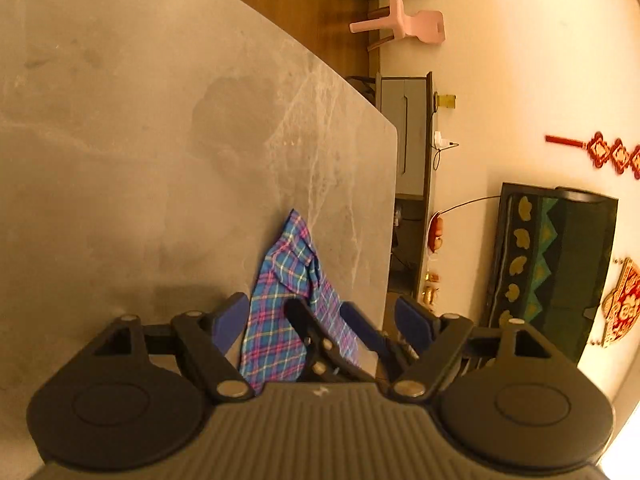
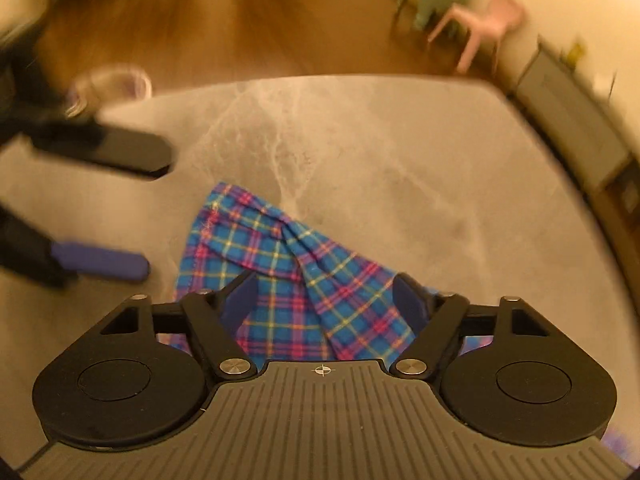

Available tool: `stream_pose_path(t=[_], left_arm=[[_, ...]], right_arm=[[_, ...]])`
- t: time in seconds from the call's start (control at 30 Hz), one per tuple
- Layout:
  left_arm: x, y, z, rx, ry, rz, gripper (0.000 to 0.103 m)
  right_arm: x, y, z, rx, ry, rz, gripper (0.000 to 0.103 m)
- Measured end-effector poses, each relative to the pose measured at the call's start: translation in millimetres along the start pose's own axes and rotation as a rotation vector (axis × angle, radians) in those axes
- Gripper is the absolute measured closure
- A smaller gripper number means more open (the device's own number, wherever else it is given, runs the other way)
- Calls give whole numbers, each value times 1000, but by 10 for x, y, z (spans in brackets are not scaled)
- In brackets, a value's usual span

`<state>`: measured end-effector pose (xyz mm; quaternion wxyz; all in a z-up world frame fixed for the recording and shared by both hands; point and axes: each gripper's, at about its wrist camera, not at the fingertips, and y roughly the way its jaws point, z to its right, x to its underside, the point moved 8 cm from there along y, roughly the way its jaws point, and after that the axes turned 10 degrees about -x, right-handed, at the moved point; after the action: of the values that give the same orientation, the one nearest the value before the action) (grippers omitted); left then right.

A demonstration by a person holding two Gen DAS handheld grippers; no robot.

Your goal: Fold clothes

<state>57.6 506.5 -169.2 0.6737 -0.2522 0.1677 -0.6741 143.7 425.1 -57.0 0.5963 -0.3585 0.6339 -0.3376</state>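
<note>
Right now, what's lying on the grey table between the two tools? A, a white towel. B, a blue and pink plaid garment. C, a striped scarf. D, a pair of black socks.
B: the only cloth on the table is a rumpled plaid garment in blue, pink and yellow checks, seen in both wrist views.

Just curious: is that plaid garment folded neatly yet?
No. The plaid garment lies bunched and creased on the grey marbled table.
</note>
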Motion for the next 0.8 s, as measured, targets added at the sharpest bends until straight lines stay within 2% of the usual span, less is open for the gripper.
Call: stream_pose_path(t=[0.03,0.07,0.1,0.13,0.2,0.33,0.47,0.53,0.6,0.63,0.67,0.73,0.8], left_arm=[[1,-10,-2,4,-4,0,20],[3,-17,-2,6,-7,1,20],[14,-24,1,8,-7,1,19],[35,-25,5,11,-5,-2,17],[81,-17,13,21,-2,-11,16],[134,61,40,69,-37,-35,15],[232,110,15,124,-136,-61,8],[303,144,47,137,-129,-76,10],[419,184,148,145,-51,-108,46],[480,205,203,148,-7,-124,81],[548,223,254,155,32,-144,103],[656,244,313,165,83,-176,103],[711,248,364,178,119,-196,103]], right_arm=[[5,-4,33,-35,36,6,53],[4,-6,40,-35,40,17,67],[3,-9,45,-34,42,25,94],[8,-18,42,-17,36,28,103],[33,-92,-1,50,-6,59,103],[140,-391,-197,87,-34,165,103],[301,-718,-314,120,-49,257,103],[366,-841,-350,125,-56,290,103],[402,-874,-330,123,-46,301,103],[409,-872,-309,121,-36,304,103],[414,-873,-290,118,-24,309,103],[417,-894,-257,111,20,329,101],[460,-959,-189,117,83,360,74]])
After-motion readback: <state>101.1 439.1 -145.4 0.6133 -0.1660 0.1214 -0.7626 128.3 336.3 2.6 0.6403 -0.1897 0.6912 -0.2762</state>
